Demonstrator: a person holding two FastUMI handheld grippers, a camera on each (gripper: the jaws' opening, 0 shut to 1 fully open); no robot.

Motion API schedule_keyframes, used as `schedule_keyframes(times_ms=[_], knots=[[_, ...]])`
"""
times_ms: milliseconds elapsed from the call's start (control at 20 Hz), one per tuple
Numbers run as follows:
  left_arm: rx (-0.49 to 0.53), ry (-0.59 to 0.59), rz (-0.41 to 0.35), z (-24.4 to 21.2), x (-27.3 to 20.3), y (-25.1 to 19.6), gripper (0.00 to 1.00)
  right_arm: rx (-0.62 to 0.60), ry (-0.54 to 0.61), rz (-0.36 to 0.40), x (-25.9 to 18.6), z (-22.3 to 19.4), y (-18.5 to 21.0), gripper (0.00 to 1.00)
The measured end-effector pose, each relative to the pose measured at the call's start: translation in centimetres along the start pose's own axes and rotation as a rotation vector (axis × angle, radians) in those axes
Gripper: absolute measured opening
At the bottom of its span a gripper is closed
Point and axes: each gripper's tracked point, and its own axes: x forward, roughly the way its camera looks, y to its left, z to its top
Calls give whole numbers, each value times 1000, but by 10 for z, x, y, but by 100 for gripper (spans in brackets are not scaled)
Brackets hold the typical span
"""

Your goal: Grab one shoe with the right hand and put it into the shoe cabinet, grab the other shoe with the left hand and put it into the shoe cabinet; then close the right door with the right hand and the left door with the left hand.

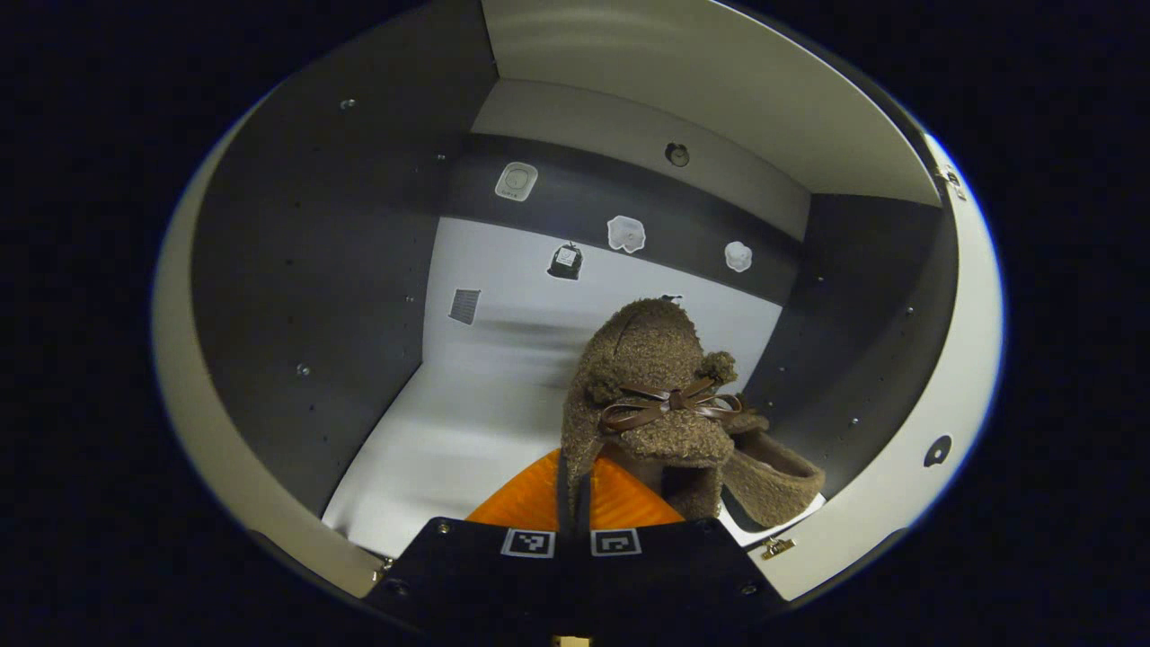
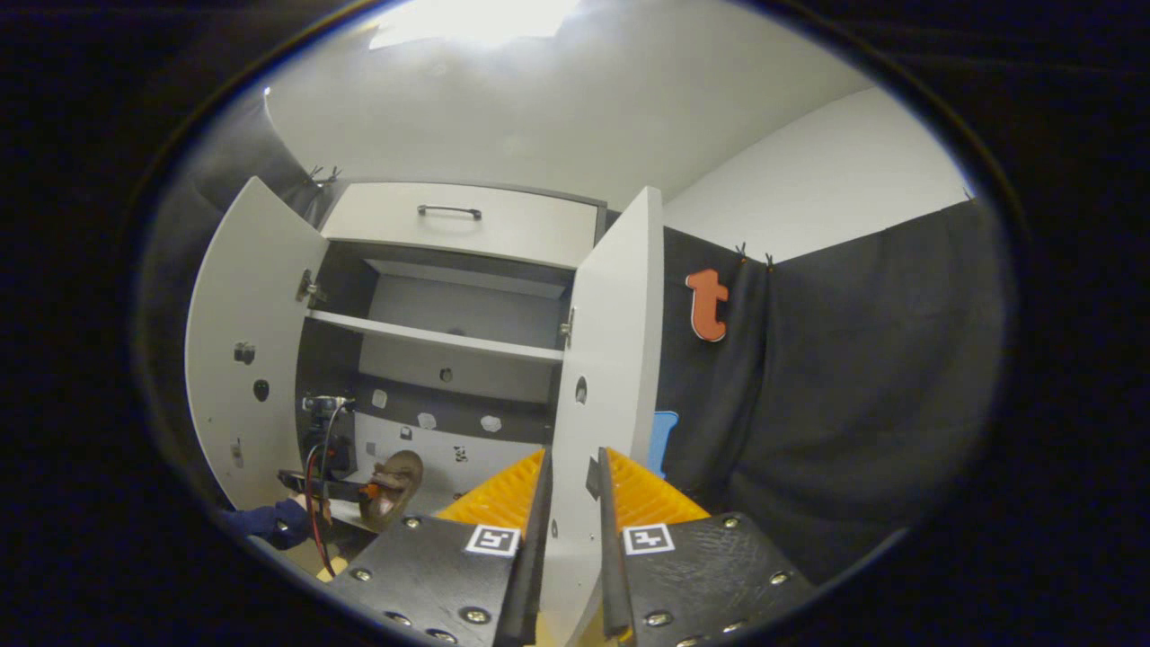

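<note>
Risk lies with the left gripper (image 1: 573, 490), its orange fingers closed on a brown fleece shoe (image 1: 651, 395) held above the cabinet floor (image 1: 467, 431) near the right wall: released early, it could tip out over the front edge. The right gripper (image 2: 573, 503) straddles the right door (image 2: 606, 359) edge, fingers slightly apart; whether they press it I cannot tell, and swinging it now would strike the left gripper, the left door (image 2: 238, 350) standing wide open.
</note>
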Motion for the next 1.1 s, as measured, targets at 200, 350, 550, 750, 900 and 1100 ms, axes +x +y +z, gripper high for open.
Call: schedule_keyframes(times_ms=[200,350,550,750,900,1100], knots=[[33,32,18,-5,31,3,0,-21,10,-47,-8,-7,-8,28],[73,60,39,-10,48,6,0,-19,20,-73,-8,-9,-19,28],[172,103,70,-17,59,6,1,-21,37,-70,2,-9,-33,28],[206,85,23,-11,58,-11,18,-33,41,-69,4,-12,-39,28],[222,73,24,-5,46,-15,59,-26,35,-68,5,-10,-46,27],[231,-16,28,23,20,-26,85,-12,17,-77,4,-4,-64,27]])
